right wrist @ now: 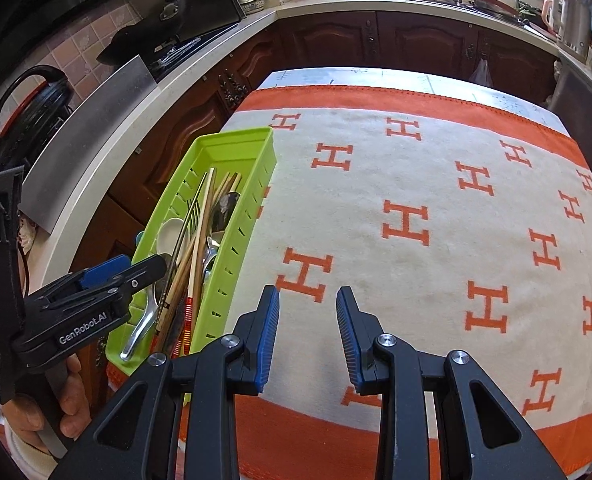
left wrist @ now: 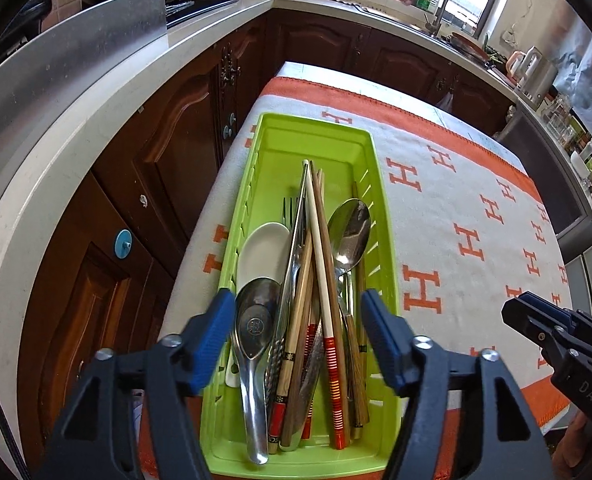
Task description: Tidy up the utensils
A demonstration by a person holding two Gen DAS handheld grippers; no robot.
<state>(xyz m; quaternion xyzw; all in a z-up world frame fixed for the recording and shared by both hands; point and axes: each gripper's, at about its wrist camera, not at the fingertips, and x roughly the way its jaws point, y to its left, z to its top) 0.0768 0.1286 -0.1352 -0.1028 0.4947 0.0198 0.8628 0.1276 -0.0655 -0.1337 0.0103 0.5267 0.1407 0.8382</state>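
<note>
A lime green slotted tray lies at the left edge of the table and holds mixed utensils: several wooden chopsticks, a white ceramic spoon, metal spoons, a metal soup spoon and a fork. My left gripper is open and empty, its jaws spread above the near end of the tray. My right gripper is open and empty above the bare cloth right of the tray. The right gripper also shows in the left wrist view, and the left gripper in the right wrist view.
The table wears a white cloth with orange H marks and orange border. Dark wooden cabinets and a white countertop run close along the table's left and far sides. A sink with tap is at the back.
</note>
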